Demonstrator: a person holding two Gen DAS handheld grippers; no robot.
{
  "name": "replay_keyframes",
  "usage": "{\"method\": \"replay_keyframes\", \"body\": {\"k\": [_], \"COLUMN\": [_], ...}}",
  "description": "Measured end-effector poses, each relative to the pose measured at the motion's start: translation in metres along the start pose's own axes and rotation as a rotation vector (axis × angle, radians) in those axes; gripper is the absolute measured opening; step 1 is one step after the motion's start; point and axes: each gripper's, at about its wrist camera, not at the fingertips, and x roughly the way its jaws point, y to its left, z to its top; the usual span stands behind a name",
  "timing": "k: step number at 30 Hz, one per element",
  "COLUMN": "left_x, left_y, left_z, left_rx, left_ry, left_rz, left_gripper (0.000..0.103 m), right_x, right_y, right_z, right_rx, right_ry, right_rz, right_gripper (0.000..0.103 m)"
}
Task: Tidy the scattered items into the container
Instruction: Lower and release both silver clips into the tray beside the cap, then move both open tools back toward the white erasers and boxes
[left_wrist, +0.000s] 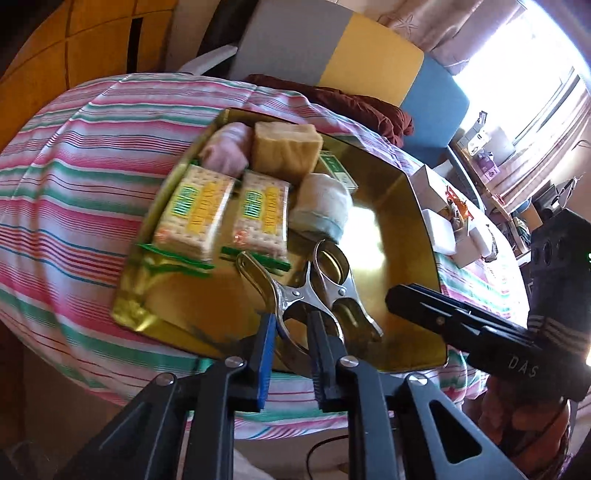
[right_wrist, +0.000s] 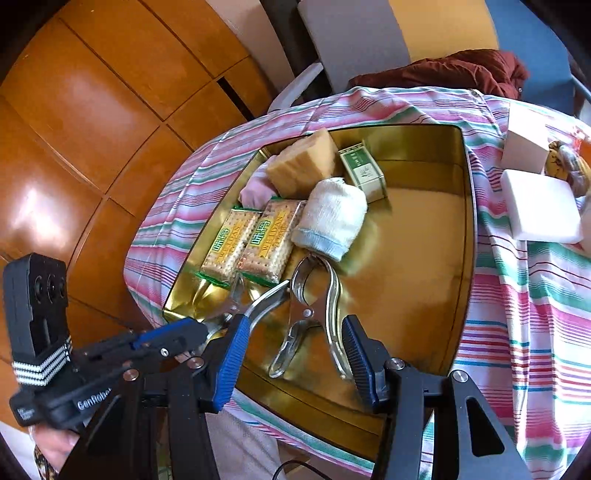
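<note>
A gold tray (left_wrist: 391, 273) (right_wrist: 410, 280) on the striped cloth holds two cracker packs (left_wrist: 221, 214) (right_wrist: 255, 240), a tan block (left_wrist: 286, 151) (right_wrist: 306, 162), a green box (right_wrist: 364, 170), a pink roll (left_wrist: 227, 147) and a white sock roll (left_wrist: 321, 206) (right_wrist: 332, 218). My left gripper (left_wrist: 291, 339) (right_wrist: 201, 328) is shut on the handle of a metal clamp (left_wrist: 275, 288) (right_wrist: 264, 301) low over the tray's near edge. A second metal clamp (left_wrist: 341, 291) (right_wrist: 314, 314) lies in the tray. My right gripper (right_wrist: 295, 365) (left_wrist: 397, 299) is open just behind its handles, pads not pressing.
White boxes (right_wrist: 539, 203) (left_wrist: 439, 232) and a bunch of bananas (right_wrist: 569, 162) sit on the cloth right of the tray. A dark red cloth (right_wrist: 461, 70) lies at the far edge, chairs (left_wrist: 332, 48) stand behind, and wooden floor (right_wrist: 92, 129) lies to the left.
</note>
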Motion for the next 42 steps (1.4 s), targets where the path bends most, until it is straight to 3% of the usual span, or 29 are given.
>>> {"method": "replay_keyframes", "body": {"k": [2, 5, 6, 8, 9, 12, 15, 18, 24, 26, 33, 40, 42], "left_x": [0.010, 0.033, 0.036, 0.031, 0.023, 0.005, -0.006, -0.009, -0.018, -0.025, -0.034, -0.022, -0.011], "left_y": [-0.006, -0.018, -0.018, -0.006, 0.001, 0.010, 0.009, 0.007, 0.020, 0.025, 0.041, 0.029, 0.020], "left_z": [0.003, 0.003, 0.002, 0.001, 0.002, 0.002, 0.001, 0.000, -0.005, -0.006, -0.004, -0.002, 0.002], "left_rx": [-0.004, 0.113, 0.118, 0.036, -0.024, -0.086, -0.081, -0.066, -0.124, -0.137, -0.191, -0.129, -0.095], "left_ry": [-0.015, -0.028, -0.025, -0.031, -0.050, -0.113, -0.153, -0.160, -0.170, -0.186, -0.214, -0.192, -0.165], "left_rz": [0.027, 0.282, 0.307, 0.197, 0.136, 0.094, 0.084, 0.122, 0.118, 0.126, 0.139, 0.148, 0.146], "left_gripper": [0.007, 0.007, 0.007, 0.008, 0.014, 0.019, 0.027, 0.027, 0.027, 0.027, 0.027, 0.027, 0.027], "right_x": [-0.003, -0.004, -0.005, -0.009, -0.011, -0.013, -0.008, 0.000, 0.027, 0.039, 0.075, 0.043, 0.044], "right_y": [-0.005, -0.013, -0.014, -0.016, -0.017, -0.021, -0.022, -0.013, 0.021, 0.031, 0.054, 0.034, 0.039], "right_z": [0.000, -0.001, -0.001, -0.003, -0.005, -0.006, -0.007, -0.008, -0.007, -0.007, 0.006, 0.013, 0.015], "right_rx": [0.014, 0.036, 0.043, 0.042, 0.038, 0.046, 0.043, 0.002, -0.154, -0.181, -0.160, -0.169, -0.223], "right_ry": [-0.007, -0.009, -0.007, -0.011, -0.014, -0.018, -0.004, 0.021, 0.106, 0.152, 0.228, 0.078, 0.080], "right_rz": [-0.010, -0.023, -0.022, -0.018, -0.017, -0.021, -0.027, -0.040, -0.040, -0.015, 0.158, 0.004, -0.011], "right_gripper": [0.053, 0.053, 0.053, 0.053, 0.053, 0.053, 0.053, 0.051, 0.027, 0.023, 0.023, 0.025, 0.025]}}
